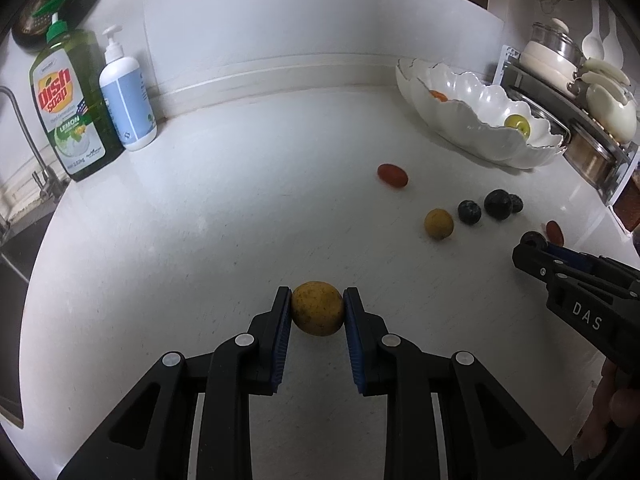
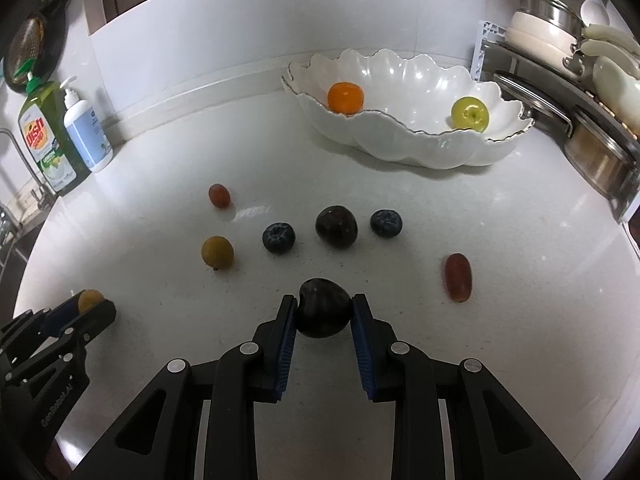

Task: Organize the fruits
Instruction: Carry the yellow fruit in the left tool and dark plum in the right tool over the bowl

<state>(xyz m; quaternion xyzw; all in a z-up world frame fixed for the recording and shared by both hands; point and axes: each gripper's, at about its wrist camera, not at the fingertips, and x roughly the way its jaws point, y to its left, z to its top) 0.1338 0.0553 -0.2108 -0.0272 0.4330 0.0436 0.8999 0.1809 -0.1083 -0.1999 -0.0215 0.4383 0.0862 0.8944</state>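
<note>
My left gripper (image 1: 317,307) is shut on a small yellow-brown fruit (image 1: 317,309) on the white counter. My right gripper (image 2: 324,312) is shut on a dark plum-like fruit (image 2: 323,307). In the right wrist view, loose fruit lies ahead: a yellow-brown fruit (image 2: 217,252), two blueberries (image 2: 279,238) (image 2: 386,223), a dark plum (image 2: 336,227), a red grape (image 2: 219,195) and a long red grape (image 2: 458,277). A white scalloped bowl (image 2: 404,144) at the back holds an orange (image 2: 345,97) and a yellow-green apple (image 2: 470,114). The left gripper (image 2: 94,305) shows at the far left.
A green dish soap bottle (image 1: 70,108) and a white pump bottle (image 1: 126,92) stand at the back left beside a tap (image 1: 24,148) and sink. A rack with pots and lids (image 2: 580,80) fills the back right. The bowl (image 1: 480,120) sits in front of that rack.
</note>
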